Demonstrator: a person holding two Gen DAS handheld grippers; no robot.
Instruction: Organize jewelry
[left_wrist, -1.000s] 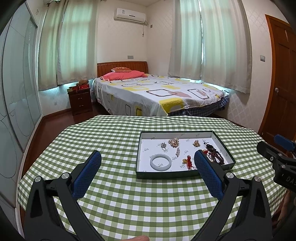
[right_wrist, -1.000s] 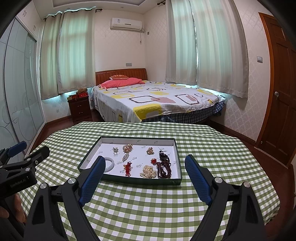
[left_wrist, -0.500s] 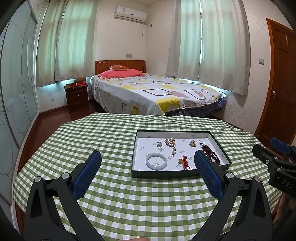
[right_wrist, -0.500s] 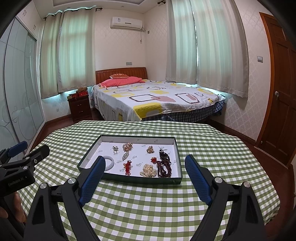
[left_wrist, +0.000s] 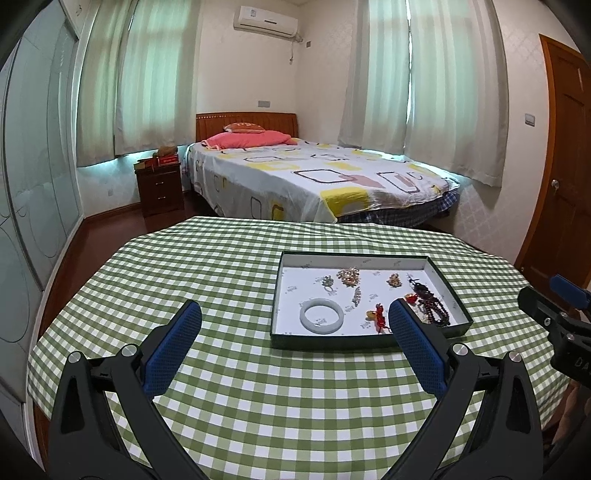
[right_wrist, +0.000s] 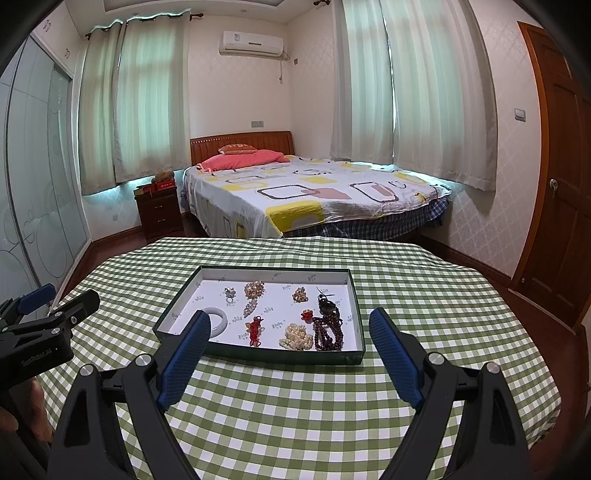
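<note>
Left gripper (left_wrist: 295, 345) and right gripper (right_wrist: 290, 350) both hover side by side, jaws spread wide.

Checked green-white cloth (left_wrist: 229, 280) over table, matt, woven. Tray (right_wrist: 354, 295): card walls, white paper lining. Bangle (left_wrist: 320, 315) smooth, glossy, stone-like. Blue finger pads (right_wrist: 184, 358) textured, rubbery; black frames matt plastic.

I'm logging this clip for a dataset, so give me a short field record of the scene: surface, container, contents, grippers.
surface: table with green checked cloth
container: shallow dark green tray, white inside
contents: white bangle, dark bead strand, pale bead cluster, red knotted charm, several small brooches
left gripper: open, empty, above the cloth
right gripper: open, empty, short of the tray
</note>
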